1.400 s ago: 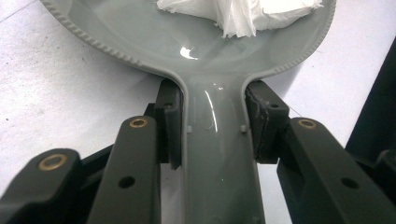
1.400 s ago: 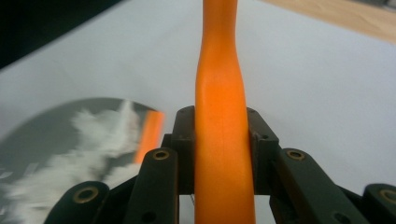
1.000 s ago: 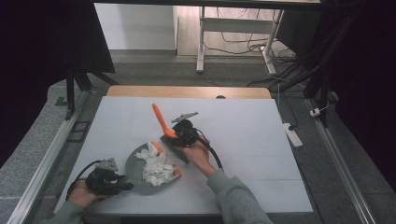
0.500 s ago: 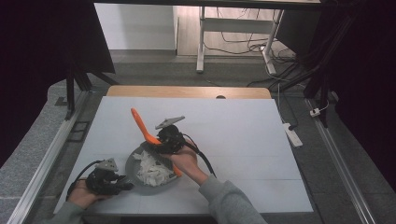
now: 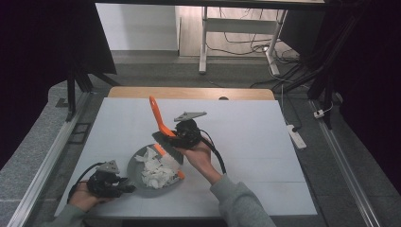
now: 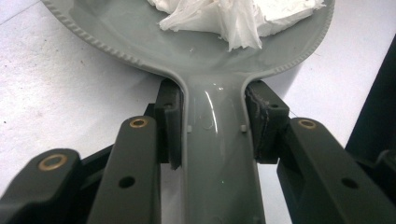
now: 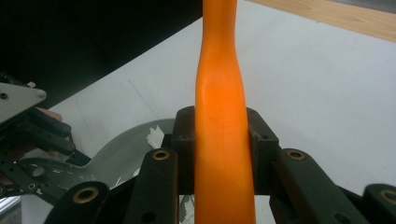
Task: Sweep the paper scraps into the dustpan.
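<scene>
Dustpan [image 5: 153, 171] lies flat on the white table [image 5: 265, 142], near the front edge on the left side. It is grey, smooth and shiny, with a round dish shape and a rim of tiny bumps like beads. A flat grey handle [image 6: 219, 158] sticks out from the dish. Inside the dish sits a heap of white paper [image 5: 155, 166], torn and crumpled, soft looking with ragged edges. The left gripper [image 5: 124, 187] is black and holds the handle, one pad [image 6: 172, 122] pressed on each side of it, so its jaws are closed tight on the dustpan. The left hand [image 5: 85, 196] rests low at the front of the table. The brush [image 5: 163, 130] has a bright orange handle [image 7: 223, 135], smooth and long, thin in the middle and wider lower down. Its dark bristle end hangs just above the back rim of the dustpan, and the handle tilts up and away toward the far side of the table. The right gripper [image 5: 177, 137] squeezes the orange handle between its black pads [image 7: 185, 144], so its jaws are closed on the brush. A strip of light wood [image 5: 189, 92] runs along the far edge of the table.
</scene>
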`<state>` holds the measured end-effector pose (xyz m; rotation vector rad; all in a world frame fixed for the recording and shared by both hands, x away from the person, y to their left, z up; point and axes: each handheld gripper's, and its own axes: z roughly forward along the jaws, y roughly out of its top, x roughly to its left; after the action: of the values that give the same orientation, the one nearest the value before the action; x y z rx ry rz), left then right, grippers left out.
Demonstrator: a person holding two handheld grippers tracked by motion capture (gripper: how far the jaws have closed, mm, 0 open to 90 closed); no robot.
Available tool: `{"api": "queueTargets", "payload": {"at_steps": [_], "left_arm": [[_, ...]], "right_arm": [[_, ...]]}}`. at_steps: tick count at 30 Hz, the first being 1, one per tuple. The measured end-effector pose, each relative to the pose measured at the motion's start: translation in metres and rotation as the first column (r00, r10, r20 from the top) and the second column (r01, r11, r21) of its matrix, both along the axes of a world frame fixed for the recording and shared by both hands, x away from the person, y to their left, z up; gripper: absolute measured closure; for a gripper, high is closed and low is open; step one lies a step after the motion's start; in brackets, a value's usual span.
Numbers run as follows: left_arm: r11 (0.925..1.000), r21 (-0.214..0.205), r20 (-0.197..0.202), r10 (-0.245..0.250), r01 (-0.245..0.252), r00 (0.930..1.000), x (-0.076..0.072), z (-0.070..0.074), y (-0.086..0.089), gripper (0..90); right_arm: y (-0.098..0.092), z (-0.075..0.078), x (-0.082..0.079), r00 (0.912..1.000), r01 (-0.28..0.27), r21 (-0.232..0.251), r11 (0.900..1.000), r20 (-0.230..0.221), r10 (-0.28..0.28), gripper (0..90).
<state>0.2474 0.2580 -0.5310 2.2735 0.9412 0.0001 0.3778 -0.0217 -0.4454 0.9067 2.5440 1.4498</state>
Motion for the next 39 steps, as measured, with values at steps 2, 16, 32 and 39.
{"api": "queueTargets", "payload": {"at_steps": [2, 16, 32, 39], "left_arm": [[1.0000, 0.000, 0.000, 0.000, 0.000, 1.0000, 0.000, 0.000, 0.000, 61.4], [1.0000, 0.001, 0.000, 0.000, 0.000, 1.0000, 0.000, 0.000, 0.000, 61.4], [1.0000, -0.001, 0.000, 0.003, -0.003, 1.0000, 0.000, 0.000, 0.000, 61.4], [0.9997, -0.024, 0.002, 0.006, -0.006, 1.0000, 0.000, 0.000, 0.002, 61.4]], "right_arm": [[-0.002, 0.001, 0.001, 1.0000, 0.003, 0.005, 1.0000, 0.002, -0.003, 70.5], [-0.028, -0.031, 0.024, 0.9921, 0.119, -0.149, 0.9817, -0.023, -0.123, 70.5], [0.037, -0.029, -0.020, 0.9949, -0.093, -0.094, 0.9912, -0.046, 0.089, 70.5], [0.019, -0.015, -0.015, 0.9987, -0.050, -0.050, 0.9975, -0.014, 0.050, 70.4]]}}
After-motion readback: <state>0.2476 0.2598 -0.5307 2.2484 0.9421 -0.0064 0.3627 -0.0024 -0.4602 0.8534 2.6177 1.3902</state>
